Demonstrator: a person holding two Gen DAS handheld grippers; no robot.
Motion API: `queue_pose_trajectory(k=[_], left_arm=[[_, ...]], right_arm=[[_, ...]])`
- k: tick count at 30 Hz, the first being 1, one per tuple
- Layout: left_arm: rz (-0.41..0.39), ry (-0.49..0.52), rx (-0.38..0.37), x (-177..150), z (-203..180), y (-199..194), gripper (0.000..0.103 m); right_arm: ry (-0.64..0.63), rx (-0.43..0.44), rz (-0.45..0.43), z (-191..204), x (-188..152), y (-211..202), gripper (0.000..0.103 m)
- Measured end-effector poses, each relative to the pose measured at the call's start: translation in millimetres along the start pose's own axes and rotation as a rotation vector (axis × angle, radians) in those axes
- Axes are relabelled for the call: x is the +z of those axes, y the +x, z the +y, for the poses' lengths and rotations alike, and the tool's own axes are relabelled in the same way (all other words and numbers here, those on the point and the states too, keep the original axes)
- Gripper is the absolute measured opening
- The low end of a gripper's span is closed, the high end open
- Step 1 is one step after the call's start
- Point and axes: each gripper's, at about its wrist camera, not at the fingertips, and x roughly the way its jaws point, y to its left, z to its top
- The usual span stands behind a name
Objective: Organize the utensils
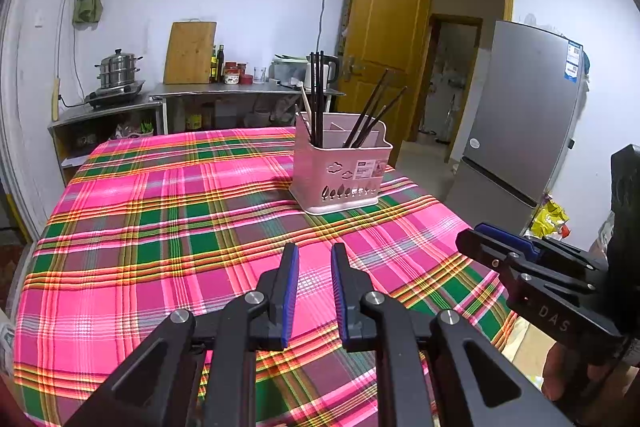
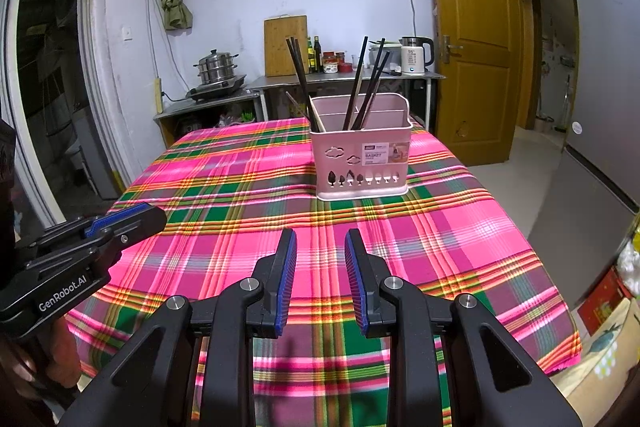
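A pink utensil basket point(image 1: 340, 171) point(image 2: 360, 155) stands on the far right part of the plaid tablecloth point(image 1: 180, 207) point(image 2: 240, 195). Dark chopsticks point(image 1: 318, 95) point(image 2: 298, 75) stand upright in its left compartment, and more chopsticks point(image 1: 372, 115) point(image 2: 368, 79) lean in another. A pale wooden handle point(image 1: 306, 103) also sticks out of it. My left gripper point(image 1: 315, 247) hovers over the near cloth with a narrow gap and nothing between its blue pads. My right gripper point(image 2: 320, 231) hangs beside it, wider apart and also holding nothing. Each gripper shows at the edge of the other's view point(image 1: 480, 233) point(image 2: 154, 215).
A grey fridge point(image 1: 520, 115) point(image 2: 600, 107) stands right of the table, near an open wooden door point(image 1: 384, 39) point(image 2: 472, 39). Behind the table runs a metal counter point(image 1: 240, 89) with a kettle point(image 2: 414, 57), jars, a cutting board point(image 1: 190, 53) and a steamer pot point(image 1: 118, 69).
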Motion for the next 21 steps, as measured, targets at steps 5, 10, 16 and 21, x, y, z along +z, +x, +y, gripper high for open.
queue_pose_trajectory(k=[5, 10, 16, 21], left_arm=[[0.000, -0.001, -0.001, -0.6, -0.4, 0.0, 0.016], [0.004, 0.000, -0.002, -1.1, -0.6, 0.2, 0.016], [0.012, 0.000, 0.003, -3.1, -1.5, 1.2, 0.016], [0.014, -0.004, -0.003, -3.7, -1.0, 1.8, 0.016]], right_arm=[[-0.001, -0.001, 0.000, 0.3, -0.2, -0.5, 0.026], [-0.001, -0.001, 0.001, 0.6, -0.3, -0.3, 0.026], [-0.002, -0.001, 0.000, 0.7, -0.3, -0.5, 0.026], [-0.001, 0.000, 0.002, 1.1, -1.0, -1.3, 0.026]])
